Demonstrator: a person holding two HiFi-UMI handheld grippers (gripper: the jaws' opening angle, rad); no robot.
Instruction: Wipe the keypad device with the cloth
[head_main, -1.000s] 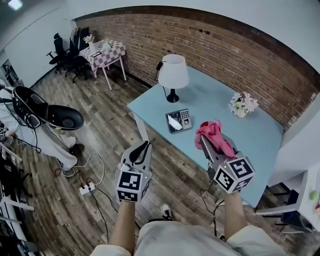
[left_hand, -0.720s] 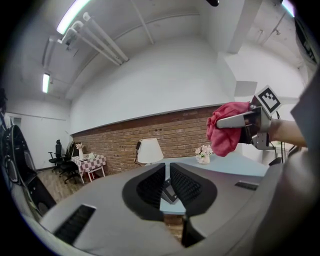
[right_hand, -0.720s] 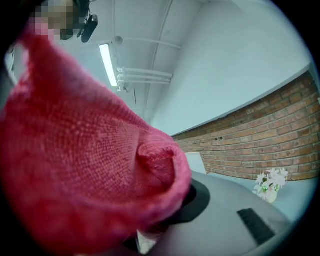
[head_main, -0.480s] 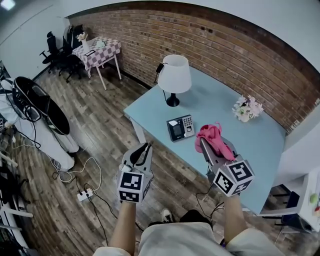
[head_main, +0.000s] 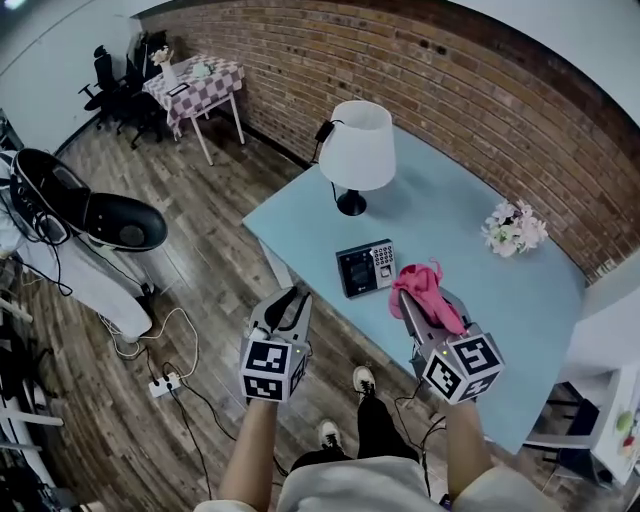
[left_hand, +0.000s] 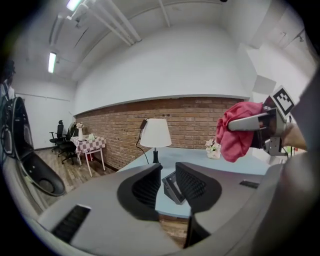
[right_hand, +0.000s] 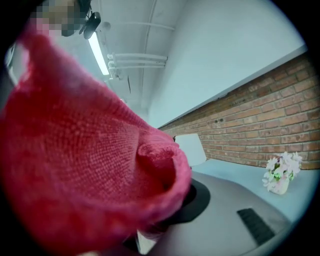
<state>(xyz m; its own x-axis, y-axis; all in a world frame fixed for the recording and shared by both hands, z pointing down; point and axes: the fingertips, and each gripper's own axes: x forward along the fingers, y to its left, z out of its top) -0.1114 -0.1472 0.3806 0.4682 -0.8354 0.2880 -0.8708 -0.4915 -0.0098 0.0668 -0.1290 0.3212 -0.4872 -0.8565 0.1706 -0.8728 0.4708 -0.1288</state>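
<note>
The black keypad device (head_main: 365, 268) lies near the front edge of the light-blue table (head_main: 520, 300). My left gripper (head_main: 288, 298) hovers over the floor just short of that edge, left of the device. Its jaws are opening and nothing is between them. In the left gripper view the device (left_hand: 173, 188) shows through the gap of the left gripper (left_hand: 168, 176). My right gripper (head_main: 412, 298) is shut on a bunched pink cloth (head_main: 425, 283), held above the table just right of the device. The cloth (right_hand: 85, 160) fills most of the right gripper view and hides the jaws.
A white-shaded lamp (head_main: 355, 150) stands behind the device and a small vase of flowers (head_main: 515, 228) at the back right. A power strip with cables (head_main: 160, 385) lies on the wooden floor. A checkered table with chairs (head_main: 195, 85) stands far left.
The view has drawn closer to the table, and both grippers now sit nearer the device. The left gripper's jaws, which were together, have parted slightly. The cloth stays held in the right gripper.
</note>
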